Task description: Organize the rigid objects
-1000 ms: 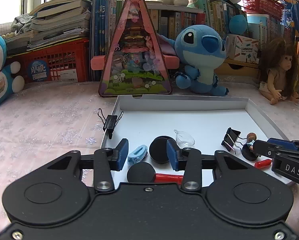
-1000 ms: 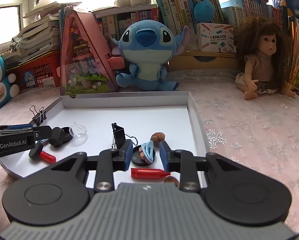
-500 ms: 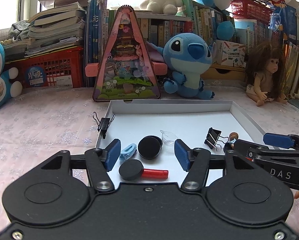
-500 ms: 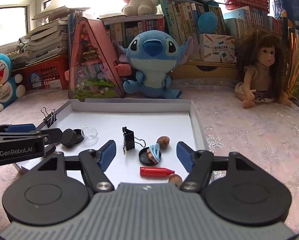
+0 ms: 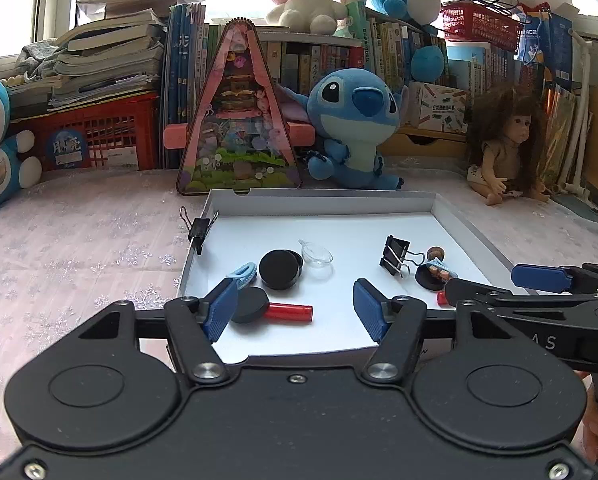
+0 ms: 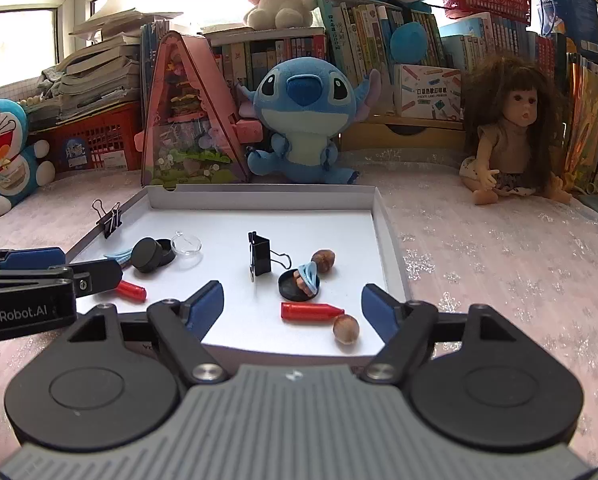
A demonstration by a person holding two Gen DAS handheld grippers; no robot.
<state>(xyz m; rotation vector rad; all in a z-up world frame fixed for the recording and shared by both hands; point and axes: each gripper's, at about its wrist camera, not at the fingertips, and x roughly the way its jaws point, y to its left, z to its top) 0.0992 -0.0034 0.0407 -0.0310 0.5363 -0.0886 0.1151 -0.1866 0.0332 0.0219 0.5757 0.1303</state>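
1. Low in the left wrist view, the left hand-held gripper [image 5: 295,307] has its jaws opening with nothing pinched; a black disc [image 5: 249,305] and a red cylinder [image 5: 289,313] lie on the tray floor just beyond its pads.
2. Low in the right wrist view, the right hand-held gripper [image 6: 293,305] is wider, its jaws also opening and empty, with a red crayon-like stick [image 6: 311,312] and a nut [image 6: 345,328] on the floor between them.
3. Centre frame, the white tray [image 6: 389,236] on the bench holds the rest: a black binder clip [image 6: 261,258], a black lid [image 6: 299,286] carrying a blue clip [image 6: 310,276], a second nut [image 6: 323,260], a black round tin [image 6: 147,255] and a clear dome [image 6: 186,245].
4. A second binder clip [image 6: 109,220] bites the tray's left rim.
5. All look light and stiff. The sticks are probably smooth and apt to roll, so pinch them across the middle; the nuts likely squirt sideways; the clear dome looks thin and wants a gentle pinch at its rim.
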